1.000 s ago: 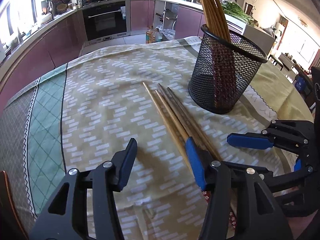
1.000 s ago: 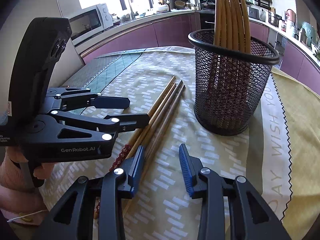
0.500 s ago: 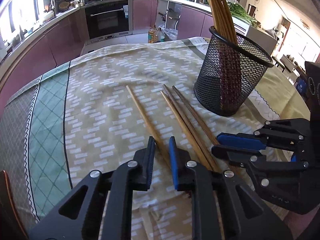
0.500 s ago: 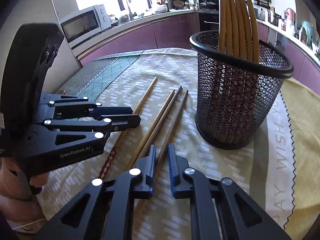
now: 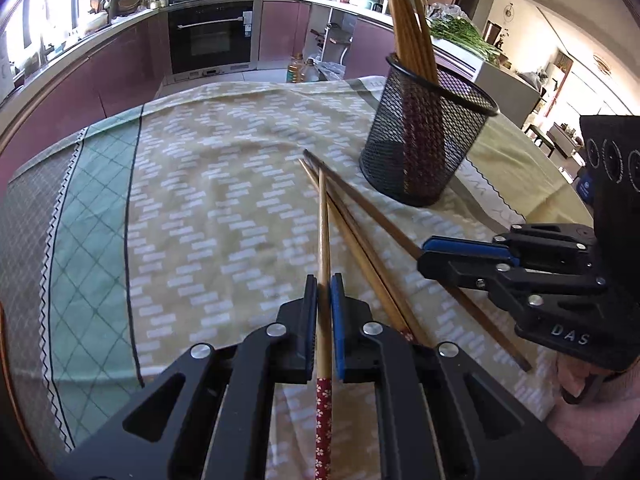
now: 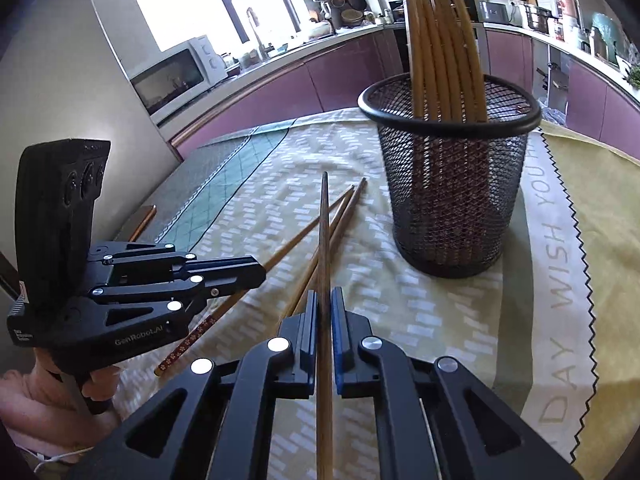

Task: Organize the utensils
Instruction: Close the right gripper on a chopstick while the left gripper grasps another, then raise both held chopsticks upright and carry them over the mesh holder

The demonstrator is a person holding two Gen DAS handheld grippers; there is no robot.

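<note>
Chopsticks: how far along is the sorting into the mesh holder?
Done: several chopsticks stand in the mesh holder. In hand: left claw and right claw each grip one chopstick. Left: two loose chopsticks on the tablecloth.

Two close wrist views — shared mesh holder [image 5: 428,136]

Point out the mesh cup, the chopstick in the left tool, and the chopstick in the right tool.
mesh cup [image 6: 452,196]: right wrist view, front mesh wall.
left chopstick [image 5: 324,240]: left wrist view, bare shaft ahead of the pads.
right chopstick [image 6: 325,232]: right wrist view, shaft ahead of the pads.
</note>
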